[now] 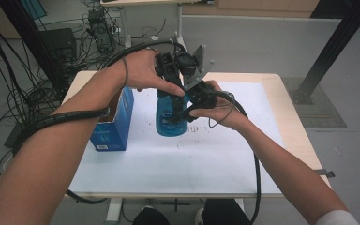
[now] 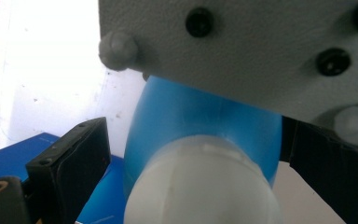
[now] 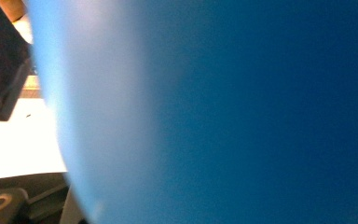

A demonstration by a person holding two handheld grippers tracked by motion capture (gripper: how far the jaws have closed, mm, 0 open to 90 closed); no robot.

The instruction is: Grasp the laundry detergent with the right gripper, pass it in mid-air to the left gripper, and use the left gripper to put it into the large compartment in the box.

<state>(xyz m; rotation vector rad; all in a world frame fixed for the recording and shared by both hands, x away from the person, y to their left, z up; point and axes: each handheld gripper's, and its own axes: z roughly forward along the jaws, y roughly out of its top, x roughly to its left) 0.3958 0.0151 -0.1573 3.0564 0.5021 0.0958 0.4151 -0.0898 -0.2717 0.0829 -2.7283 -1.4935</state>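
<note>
On a white surface point(image 1: 215, 154) beside a blue box point(image 1: 115, 124) stands a blue bottle point(image 1: 171, 117). The right tool point(image 1: 183, 114) clamps its body. The left tool point(image 1: 171, 75), jaws wide, straddles its white cap point(image 2: 200, 186).

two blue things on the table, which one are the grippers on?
The translucent blue plastic bottle with the white cap, upright at the white mat's middle, with both grippers at it. The blue cardboard box stands apart to its left, untouched.

In the centre of the high view, both hands and grippers cover the top of the blue bottle point(image 1: 171, 123). In the right gripper view the bottle is a blur cut off by three edges. The grey plate point(image 2: 261, 46) hides the upper bottle in the left gripper view.
</note>
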